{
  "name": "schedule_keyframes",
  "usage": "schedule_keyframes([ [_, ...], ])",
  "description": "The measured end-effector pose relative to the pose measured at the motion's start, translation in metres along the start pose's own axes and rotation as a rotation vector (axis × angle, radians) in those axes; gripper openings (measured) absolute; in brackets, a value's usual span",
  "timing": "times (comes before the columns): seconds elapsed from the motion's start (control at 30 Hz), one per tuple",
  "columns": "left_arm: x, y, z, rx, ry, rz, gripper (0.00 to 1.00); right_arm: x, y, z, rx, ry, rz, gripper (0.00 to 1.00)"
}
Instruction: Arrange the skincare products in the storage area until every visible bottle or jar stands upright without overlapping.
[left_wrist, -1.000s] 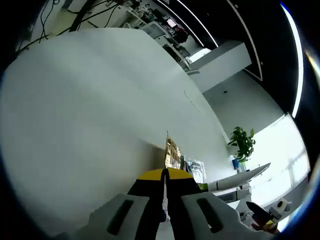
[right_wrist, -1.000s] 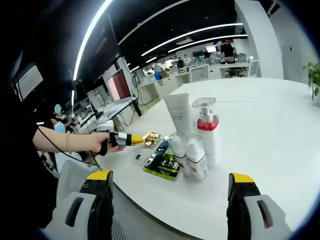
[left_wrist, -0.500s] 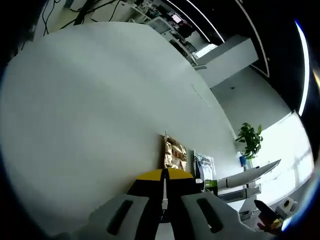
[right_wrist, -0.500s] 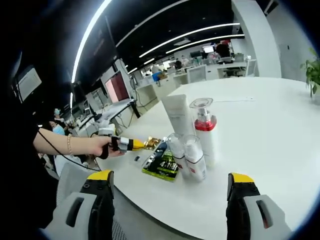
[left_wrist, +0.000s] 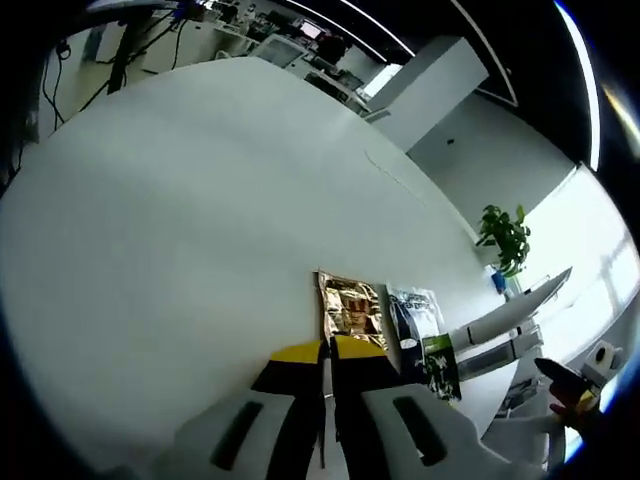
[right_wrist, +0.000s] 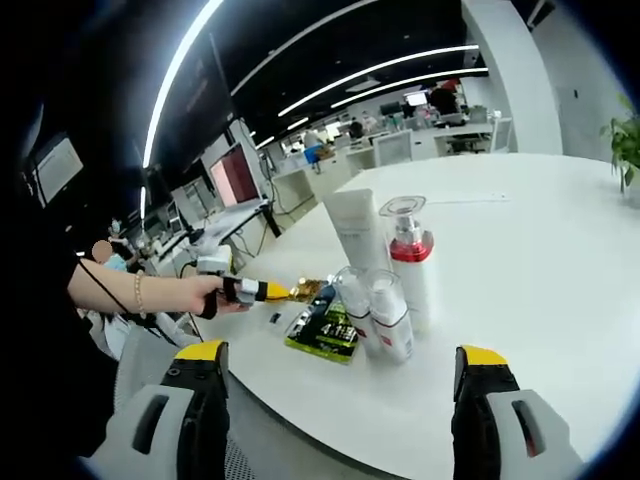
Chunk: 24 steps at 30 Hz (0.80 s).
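Standing upright on the white table (right_wrist: 540, 250) are a white tube (right_wrist: 355, 230), a clear pump bottle with a red collar (right_wrist: 408, 255) and two small white bottles (right_wrist: 356, 300) (right_wrist: 390, 312). A dark green sachet (right_wrist: 325, 330) lies flat in front of them. My left gripper (right_wrist: 276, 291) is shut on the edge of a gold foil packet (right_wrist: 308, 289), low over the table beside the sachet. In the left gripper view the gold packet (left_wrist: 350, 308) lies nearly flat just past my shut left gripper (left_wrist: 326, 350), with the dark sachet (left_wrist: 422, 335) and the white tube (left_wrist: 510, 315) to its right. My right gripper (right_wrist: 340, 352) is open, held back from the table edge.
A small dark item (right_wrist: 274, 317) lies on the table by the sachet. A person's hand (right_wrist: 190, 293) holds the left gripper. The table (left_wrist: 180, 200) stretches wide and bare beyond the packet. Desks and monitors (right_wrist: 238, 170) stand behind, and a plant (left_wrist: 505, 235) is past the table.
My left gripper has lowered the gold packet from upright to nearly flat on the table, closer to the dark sachet. The right gripper has stayed open and almost still.
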<state>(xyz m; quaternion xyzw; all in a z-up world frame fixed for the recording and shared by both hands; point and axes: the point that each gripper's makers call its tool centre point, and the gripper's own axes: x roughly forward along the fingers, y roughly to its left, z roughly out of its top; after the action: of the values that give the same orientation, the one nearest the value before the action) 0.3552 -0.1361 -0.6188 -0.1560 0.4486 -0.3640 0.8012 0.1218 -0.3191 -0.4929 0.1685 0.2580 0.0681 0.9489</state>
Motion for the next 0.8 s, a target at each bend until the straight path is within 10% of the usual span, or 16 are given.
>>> schedule_keyframes([
  [0.33,-0.008,-0.007,0.007,0.142,-0.011,0.019,0.15,0.000,0.000,-0.001,-0.009,0.008,-0.001,0.98],
  [0.57,-0.051,-0.024,0.041,0.225,-0.113,0.042,0.43,-0.003,-0.005,0.001,-0.028,0.003,-0.016,0.98],
  [0.8,-0.080,-0.036,0.039,0.310,-0.124,0.032,0.56,-0.014,-0.004,0.009,-0.056,-0.036,-0.046,0.98],
])
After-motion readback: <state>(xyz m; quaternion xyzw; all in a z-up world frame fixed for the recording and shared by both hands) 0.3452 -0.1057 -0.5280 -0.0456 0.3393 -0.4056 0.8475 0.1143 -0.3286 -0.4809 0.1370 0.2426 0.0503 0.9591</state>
